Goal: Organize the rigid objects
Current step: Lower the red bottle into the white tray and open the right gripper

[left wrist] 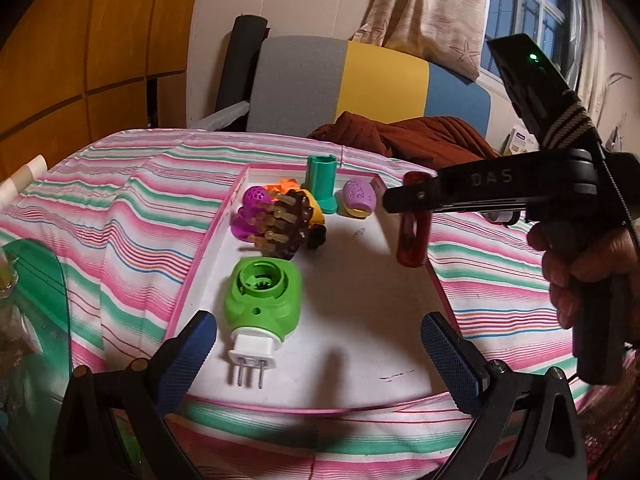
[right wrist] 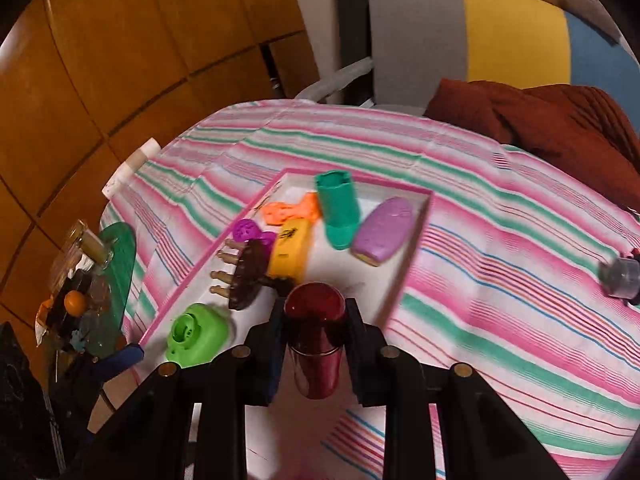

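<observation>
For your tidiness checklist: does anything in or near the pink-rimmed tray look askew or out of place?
Yes: the teal holder leans, and a small grey jar lies apart on the striped cloth, outside the tray.

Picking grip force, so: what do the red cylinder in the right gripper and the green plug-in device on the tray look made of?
Red cylinder: translucent dark red with glossy highlights, probably hard plastic, possibly glass. Green plug-in device: opaque moulded plastic with a smooth sheen, white plug base, shiny metal prongs.

Black hand-held gripper point(left wrist: 316, 356) with blue ridged pads point(left wrist: 450, 354), brass screws, bare hand point(left wrist: 576, 268)
</observation>
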